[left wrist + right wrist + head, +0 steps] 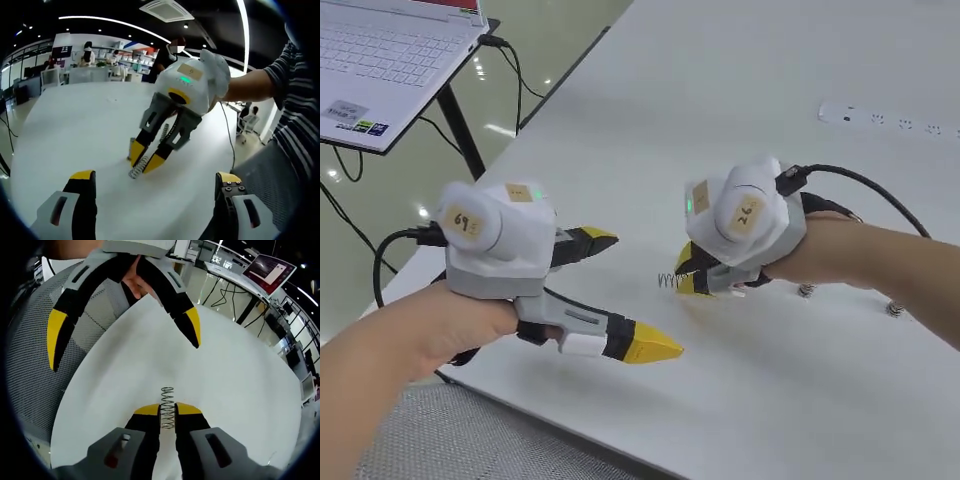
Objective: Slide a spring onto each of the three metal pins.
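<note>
My right gripper (688, 283) rests low on the white table (720, 110), shut on a small coil spring (669, 281) that sticks out past its yellow tips. The right gripper view has the spring (167, 407) pinched upright between the closed jaws (167, 410). My left gripper (625, 292) hovers at the table's near edge, open wide and holding nothing, pointing at the spring. From the left gripper view, the right gripper (149, 160) faces me with the spring (137, 169) touching the table. Two small metal pins (806, 291) (895, 309) stand behind the right hand.
A laptop (390, 50) sits on a stand at the far left, off the table. A white power strip (890, 122) lies at the back right. A black cable (860, 185) runs from the right gripper. A grey mesh seat (470, 450) is below the near edge.
</note>
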A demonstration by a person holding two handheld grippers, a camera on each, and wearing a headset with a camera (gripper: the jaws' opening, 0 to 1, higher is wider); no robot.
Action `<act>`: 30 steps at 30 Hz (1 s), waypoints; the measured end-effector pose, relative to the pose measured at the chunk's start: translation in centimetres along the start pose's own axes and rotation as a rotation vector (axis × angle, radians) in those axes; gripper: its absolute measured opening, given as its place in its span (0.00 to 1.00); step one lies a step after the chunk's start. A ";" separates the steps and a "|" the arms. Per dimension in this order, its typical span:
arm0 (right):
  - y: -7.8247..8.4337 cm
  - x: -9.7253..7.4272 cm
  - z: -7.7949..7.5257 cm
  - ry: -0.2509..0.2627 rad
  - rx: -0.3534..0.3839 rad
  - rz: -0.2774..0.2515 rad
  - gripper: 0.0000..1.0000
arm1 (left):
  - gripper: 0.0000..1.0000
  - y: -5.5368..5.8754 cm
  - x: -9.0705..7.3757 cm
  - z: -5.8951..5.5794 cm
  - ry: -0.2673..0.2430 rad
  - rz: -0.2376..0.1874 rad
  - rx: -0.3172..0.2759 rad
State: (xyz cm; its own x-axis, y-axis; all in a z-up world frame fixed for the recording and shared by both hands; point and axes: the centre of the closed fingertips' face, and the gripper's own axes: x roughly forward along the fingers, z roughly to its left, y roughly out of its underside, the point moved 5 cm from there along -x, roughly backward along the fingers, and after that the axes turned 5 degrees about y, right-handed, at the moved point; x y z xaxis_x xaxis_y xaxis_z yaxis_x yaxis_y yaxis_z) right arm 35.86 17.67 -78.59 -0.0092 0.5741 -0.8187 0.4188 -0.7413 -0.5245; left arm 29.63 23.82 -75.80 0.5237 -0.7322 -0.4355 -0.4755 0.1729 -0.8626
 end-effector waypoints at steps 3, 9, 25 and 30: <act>0.0 -1.0 0.3 0.005 0.005 -0.006 0.08 | 0.96 -0.2 0.5 -0.2 0.013 -0.003 0.004; 0.5 -3.0 1.0 0.008 0.016 -0.007 0.08 | 0.95 -0.5 1.5 -0.9 0.044 0.003 0.023; 3.7 -7.7 3.2 0.059 0.121 0.010 0.08 | 0.86 -1.6 3.7 -2.7 0.116 -0.014 0.076; 4.3 -8.9 3.9 0.069 0.135 0.017 0.08 | 0.81 -1.7 4.2 -3.4 0.164 -0.024 0.077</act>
State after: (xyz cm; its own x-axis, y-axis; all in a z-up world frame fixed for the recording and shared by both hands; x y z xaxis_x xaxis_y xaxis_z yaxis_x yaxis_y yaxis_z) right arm 34.15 8.03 -74.45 0.0615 0.5802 -0.8122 0.2929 -0.7884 -0.5410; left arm 30.30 18.22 -75.27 0.4085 -0.8333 -0.3724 -0.4058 0.1996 -0.8919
